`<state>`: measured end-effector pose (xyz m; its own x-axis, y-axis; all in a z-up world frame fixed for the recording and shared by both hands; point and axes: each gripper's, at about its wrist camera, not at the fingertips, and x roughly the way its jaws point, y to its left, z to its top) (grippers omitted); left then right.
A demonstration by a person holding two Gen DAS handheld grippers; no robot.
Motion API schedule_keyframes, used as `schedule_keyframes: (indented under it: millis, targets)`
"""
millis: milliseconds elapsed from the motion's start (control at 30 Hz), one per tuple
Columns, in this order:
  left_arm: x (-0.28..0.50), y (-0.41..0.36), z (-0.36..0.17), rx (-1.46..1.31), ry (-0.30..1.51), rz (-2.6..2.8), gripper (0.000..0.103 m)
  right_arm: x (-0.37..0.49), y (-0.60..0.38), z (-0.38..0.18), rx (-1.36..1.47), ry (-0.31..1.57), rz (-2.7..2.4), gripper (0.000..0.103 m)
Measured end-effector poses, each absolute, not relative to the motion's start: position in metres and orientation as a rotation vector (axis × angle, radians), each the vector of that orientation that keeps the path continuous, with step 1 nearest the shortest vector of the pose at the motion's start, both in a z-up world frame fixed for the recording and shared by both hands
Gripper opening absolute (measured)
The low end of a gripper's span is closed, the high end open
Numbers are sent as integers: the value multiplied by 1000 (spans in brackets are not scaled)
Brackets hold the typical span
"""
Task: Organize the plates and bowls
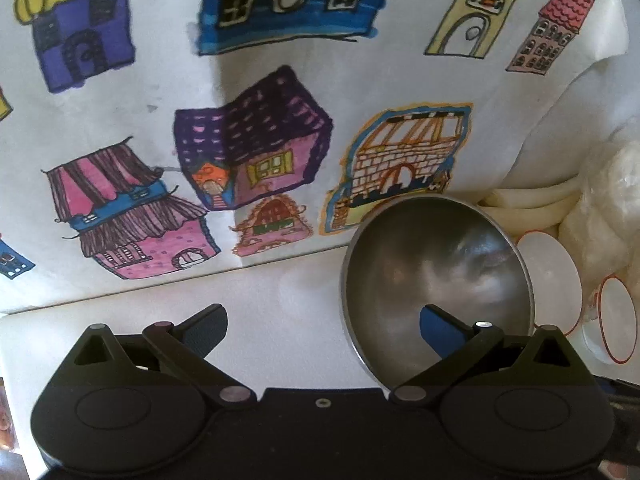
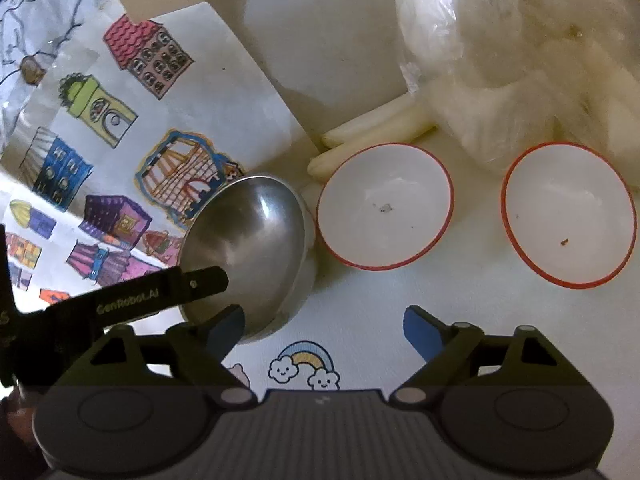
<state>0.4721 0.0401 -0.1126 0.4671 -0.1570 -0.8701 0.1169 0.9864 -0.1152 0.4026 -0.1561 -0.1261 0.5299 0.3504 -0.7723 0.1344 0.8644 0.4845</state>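
- Left wrist view: the left gripper [image 1: 323, 322] is pointing down at the white counter [image 1: 280, 300], its jaws standing wide apart with nothing pressed between them.
- Its right finger [image 1: 438, 330] is reaching in over the near rim of the steel bowl [image 1: 436, 272], while the left finger is hanging over bare counter; whether the right finger is touching the metal cannot be told.
- The steel bowl is sitting at the near right, just in front of a sheet of drawn houses [image 1: 248, 152] that is filling the far side.
- Right of the steel bowl, two white bowls with red rims [image 1: 552, 276] are showing at the edge, with wrapped white bundles [image 1: 608, 200] beyond them.
- Right wrist view: the right gripper [image 2: 324, 328] is hovering with its jaws apart and empty over the counter [image 2: 460, 292], above a rainbow sticker [image 2: 304, 364].
- The steel bowl [image 2: 256, 232] is sitting at the near left, with the left gripper's black finger [image 2: 200, 280] lying across its near rim.
- A red-rimmed white bowl [image 2: 384, 208] is standing just beside the steel bowl on its right, and a second red-rimmed bowl [image 2: 568, 216] is standing apart, further right.
- Both white bowls are upright and holding only small specks.
- Pale sticks [image 2: 360, 136] and a plastic-wrapped white bundle [image 2: 500, 60] are lying at the far side.
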Motion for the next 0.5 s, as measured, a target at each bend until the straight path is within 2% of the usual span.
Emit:
schedule_keyframes:
  millis: [67, 167, 300, 367, 433, 500]
  targets:
    - [473, 36, -113, -32, 1074, -170, 100, 406, -155, -128, 553, 1022, 129, 84]
    - [473, 34, -113, -52, 1067, -168, 90, 407, -154, -129, 572, 1025, 128, 82]
    - [475, 38, -116, -113, 1084, -191, 72, 408, -150, -130, 580, 1031, 148, 78]
    - [474, 40, -116, -131, 1087, -203, 63, 410, -150, -131, 580, 1035, 154, 68]
    - [472, 44, -115, -155, 1093, -211, 47, 411, -150, -132, 584, 1039, 158, 64]
    - [472, 49, -114, -192, 1105, -219, 41, 414, -150, -134, 594, 1049, 173, 62]
